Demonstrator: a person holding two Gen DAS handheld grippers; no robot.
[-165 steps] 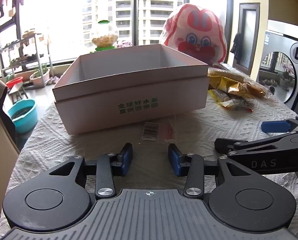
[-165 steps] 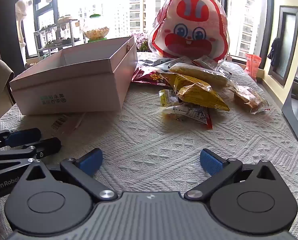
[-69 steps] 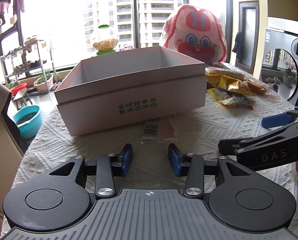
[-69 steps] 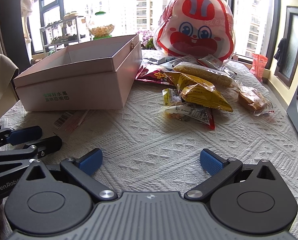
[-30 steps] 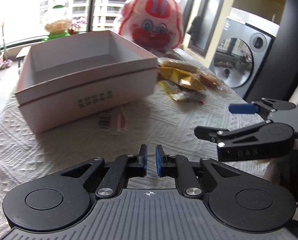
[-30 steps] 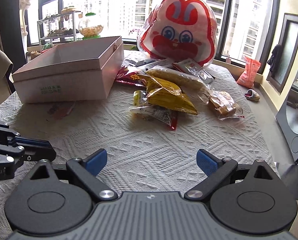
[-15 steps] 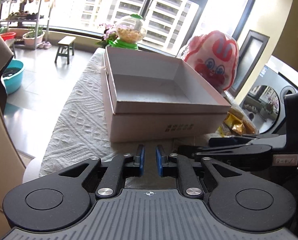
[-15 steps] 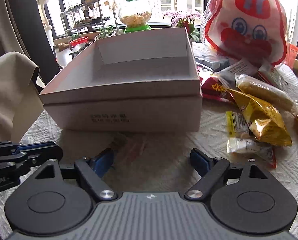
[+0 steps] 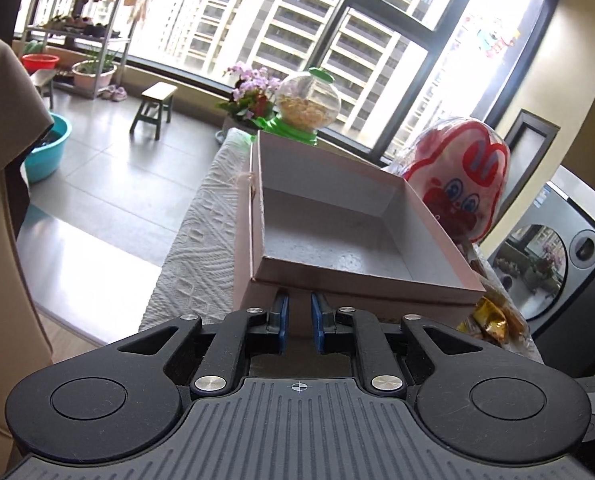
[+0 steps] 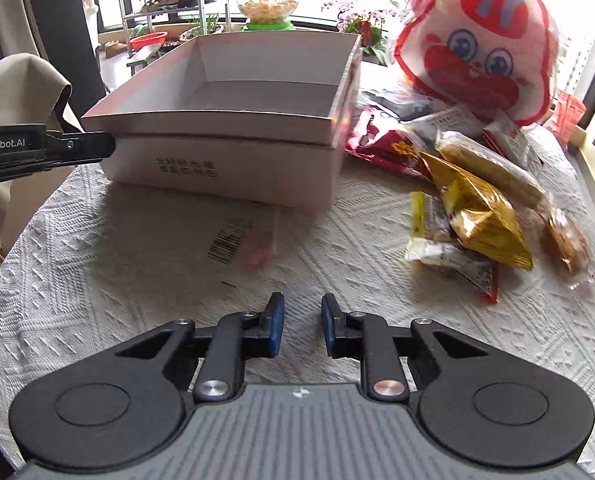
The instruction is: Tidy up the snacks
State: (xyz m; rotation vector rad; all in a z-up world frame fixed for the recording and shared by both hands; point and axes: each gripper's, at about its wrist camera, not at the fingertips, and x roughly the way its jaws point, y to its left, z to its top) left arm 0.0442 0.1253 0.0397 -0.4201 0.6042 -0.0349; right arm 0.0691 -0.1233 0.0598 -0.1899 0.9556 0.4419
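Ahead of both hand-held grippers, on the table point(image 10: 77, 280) with its white textured cloth, stands the open pale pink cardboard box point(image 10: 233, 152), nothing visible inside. Right of the box, ahead and right of the right hand-held gripper point(image 10: 302, 324), leans the red-and-white rabbit-face bag point(image 10: 477, 48); below it lie the loose snacks, among them a yellow foil packet point(image 10: 477, 216). A small clear barcoded packet point(image 10: 241, 240) lies just ahead of the right hand-held gripper, whose jaws are narrowly parted and grasp nothing. The left hand-held gripper point(image 9: 296, 322) sits close against the box's near wall, jaws almost together, nothing between them.
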